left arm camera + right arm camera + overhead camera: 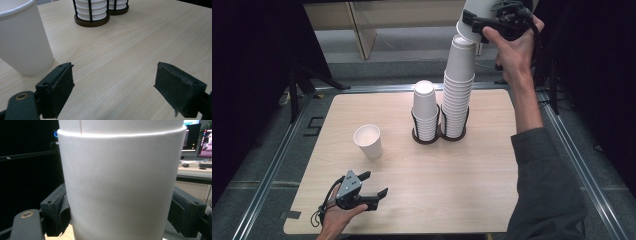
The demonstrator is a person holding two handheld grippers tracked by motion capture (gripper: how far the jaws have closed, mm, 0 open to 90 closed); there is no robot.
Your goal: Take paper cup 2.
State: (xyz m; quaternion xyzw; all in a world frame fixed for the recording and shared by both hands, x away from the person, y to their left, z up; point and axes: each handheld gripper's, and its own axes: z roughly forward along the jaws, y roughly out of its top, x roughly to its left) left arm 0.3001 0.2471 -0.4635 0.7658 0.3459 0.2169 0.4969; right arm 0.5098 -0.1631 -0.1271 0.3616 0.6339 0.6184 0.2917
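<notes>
Gripper in the right hand (474, 25) is clamped on a white paper cup (477, 10), one jaw on each side of its wall, as the right gripper view shows close up. The held cup hangs slightly tilted, high above the far edge of the bench (452, 185). Its base is right at the mouth of the tall stack of cups (459, 85); whether it has come fully free of the top cup I cannot tell. The stack's long axis runs straight up, so the cup probably has to travel along that line to avoid tipping the column.

Just left of the tall stack stands a shorter stack (425, 107), both seated in a black wire holder (427, 137). Nearer the person, well apart from the holder, a single cup (368, 141) stands upright. The left gripper (374, 185) rests low near the bench's near edge, jaws apart and empty. That single cup is just beside its left jaw.
</notes>
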